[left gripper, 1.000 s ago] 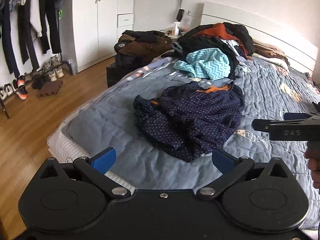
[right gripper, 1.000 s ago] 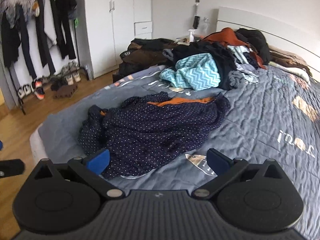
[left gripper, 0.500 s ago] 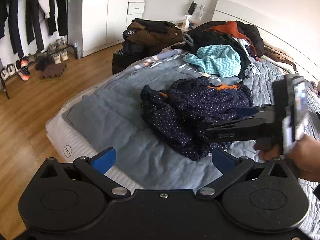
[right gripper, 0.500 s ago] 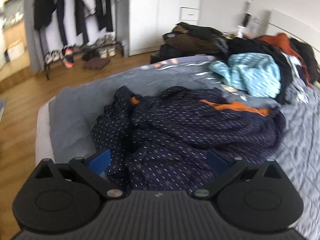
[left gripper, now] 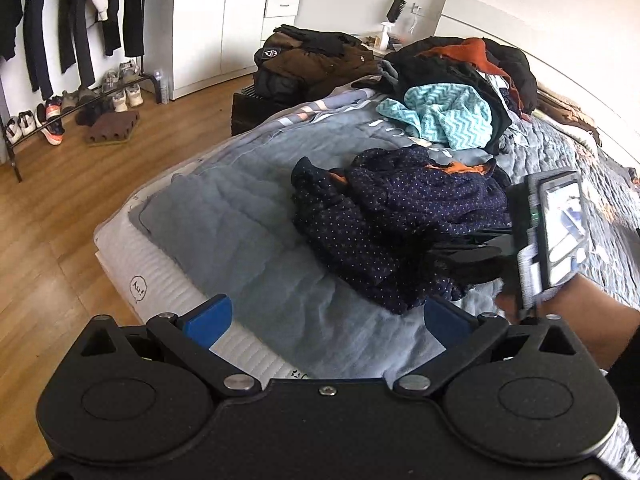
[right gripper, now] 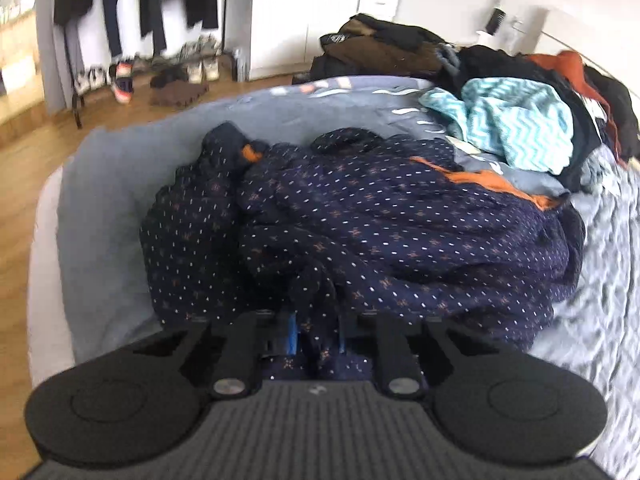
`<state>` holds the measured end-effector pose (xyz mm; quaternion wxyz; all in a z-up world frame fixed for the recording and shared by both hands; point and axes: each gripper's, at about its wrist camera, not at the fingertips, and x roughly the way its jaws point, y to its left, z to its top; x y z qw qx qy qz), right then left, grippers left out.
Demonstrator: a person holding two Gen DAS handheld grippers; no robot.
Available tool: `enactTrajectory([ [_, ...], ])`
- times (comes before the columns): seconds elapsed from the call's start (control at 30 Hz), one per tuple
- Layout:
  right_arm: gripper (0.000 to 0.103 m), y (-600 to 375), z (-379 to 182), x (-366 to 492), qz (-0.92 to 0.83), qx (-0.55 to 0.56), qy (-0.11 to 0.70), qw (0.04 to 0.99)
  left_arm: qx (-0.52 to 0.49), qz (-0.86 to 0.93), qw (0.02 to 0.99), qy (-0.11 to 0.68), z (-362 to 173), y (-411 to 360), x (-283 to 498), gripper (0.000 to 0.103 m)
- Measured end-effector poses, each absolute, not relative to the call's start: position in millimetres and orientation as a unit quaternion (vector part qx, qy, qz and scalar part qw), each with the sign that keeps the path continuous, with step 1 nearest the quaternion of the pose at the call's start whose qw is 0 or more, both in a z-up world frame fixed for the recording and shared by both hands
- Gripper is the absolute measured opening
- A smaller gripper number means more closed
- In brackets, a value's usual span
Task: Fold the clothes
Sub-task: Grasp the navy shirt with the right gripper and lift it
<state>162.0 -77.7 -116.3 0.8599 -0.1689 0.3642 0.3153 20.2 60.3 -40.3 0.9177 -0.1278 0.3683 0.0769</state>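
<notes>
- The dotted garment lies crumpled on the bed, near its foot.
- The pile of clothes sits behind it, toward the headboard.
- The shoe rack stands on the floor, left of the bed.

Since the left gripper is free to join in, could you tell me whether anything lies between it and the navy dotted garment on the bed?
Nothing visible does. The left gripper is open above the bed's near edge, with only bare blue-grey quilt between it and the navy dotted garment. The right gripper is shut on the garment's near edge, off to the right.
</notes>
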Motion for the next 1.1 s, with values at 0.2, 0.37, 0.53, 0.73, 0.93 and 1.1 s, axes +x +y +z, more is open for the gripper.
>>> enactTrajectory([
  [0.2,0.013,-110.5,-91.0,162.7,0.282,-0.118,0.35,0.885,-0.117,0.084,0.921,0.362,-37.8,56.2,18.9,0.103],
  [0.37,0.011,-151.7,-65.7,164.0,0.249,-0.042,0.34,0.906,-0.102,0.082,0.925,0.355,-34.0,49.6,18.9,0.103],
  [0.53,0.011,-194.3,-40.2,152.3,0.216,0.015,0.309,0.926,-0.088,0.08,0.93,0.349,-30.3,43.1,18.9,0.103],
  [0.73,0.01,-249.4,-13.6,139.7,0.191,0.073,0.291,0.935,-0.065,0.065,0.937,0.338,-23.9,25.5,17.0,0.103],
  [0.93,0.01,-314.3,7.3,118.6,0.166,0.105,0.274,0.942,-0.043,0.047,0.943,0.326,-17.0,6.7,14.6,0.103],
  [1.1,0.009,-389.1,20.6,96.7,0.128,0.145,0.264,0.945,-0.024,0.025,0.949,0.314,-10.8,-15.9,13.3,0.103],
])
